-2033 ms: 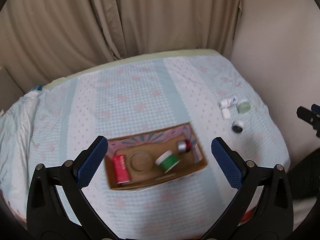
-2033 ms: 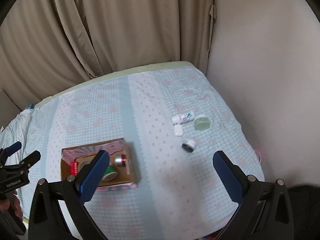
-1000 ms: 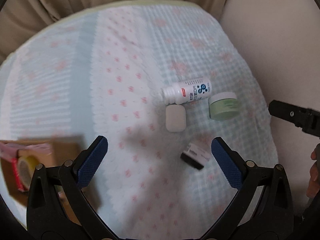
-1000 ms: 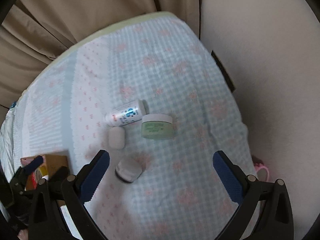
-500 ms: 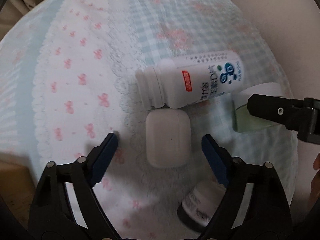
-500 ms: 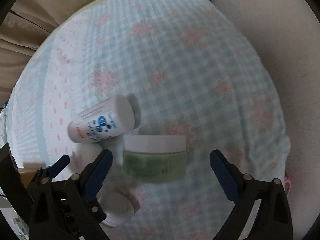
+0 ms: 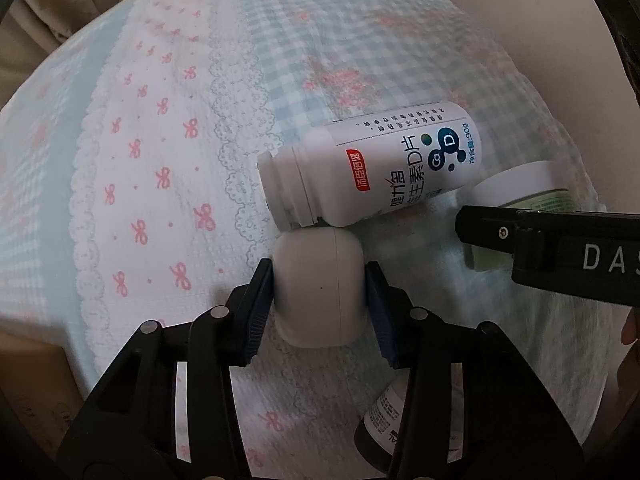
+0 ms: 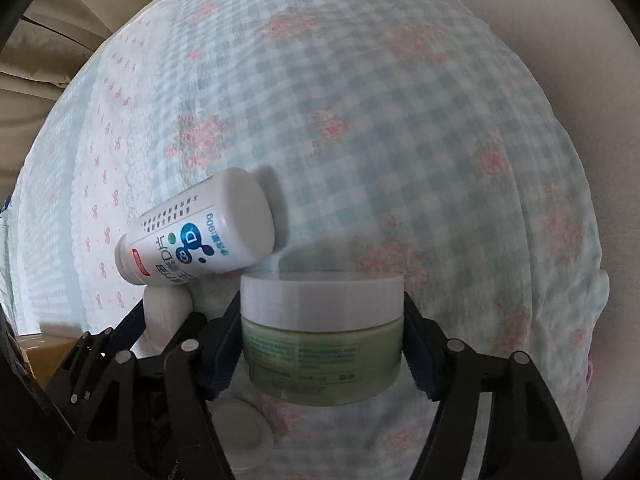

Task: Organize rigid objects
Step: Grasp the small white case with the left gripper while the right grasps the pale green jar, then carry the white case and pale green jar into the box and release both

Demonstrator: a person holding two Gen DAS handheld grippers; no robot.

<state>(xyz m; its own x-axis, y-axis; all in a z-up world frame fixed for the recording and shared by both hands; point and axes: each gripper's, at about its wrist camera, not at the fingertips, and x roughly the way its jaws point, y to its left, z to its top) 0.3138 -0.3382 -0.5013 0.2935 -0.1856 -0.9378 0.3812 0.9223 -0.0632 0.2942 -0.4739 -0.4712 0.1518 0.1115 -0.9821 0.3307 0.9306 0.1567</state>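
Observation:
My left gripper (image 7: 319,296) is shut on a small white earbud case (image 7: 320,286) that rests on the patterned cloth. My right gripper (image 8: 322,328) is shut on a green cream jar with a white lid (image 8: 322,336); the jar also shows in the left wrist view (image 7: 532,190), partly behind the right gripper's finger. A white supplement bottle (image 7: 372,172) lies on its side just beyond the case, touching it; it also shows in the right wrist view (image 8: 200,236). The case shows in the right wrist view (image 8: 166,312) too.
A small dark jar with a white lid (image 7: 384,428) lies near my left gripper's right finger, and shows in the right wrist view (image 8: 240,428). A cardboard box corner (image 7: 28,392) sits at the left. The cloth's right edge drops off by the wall (image 8: 580,60).
Both grippers came down from above the bed to the cluster of objects. The left closed on the white case and the right closed on the green jar.

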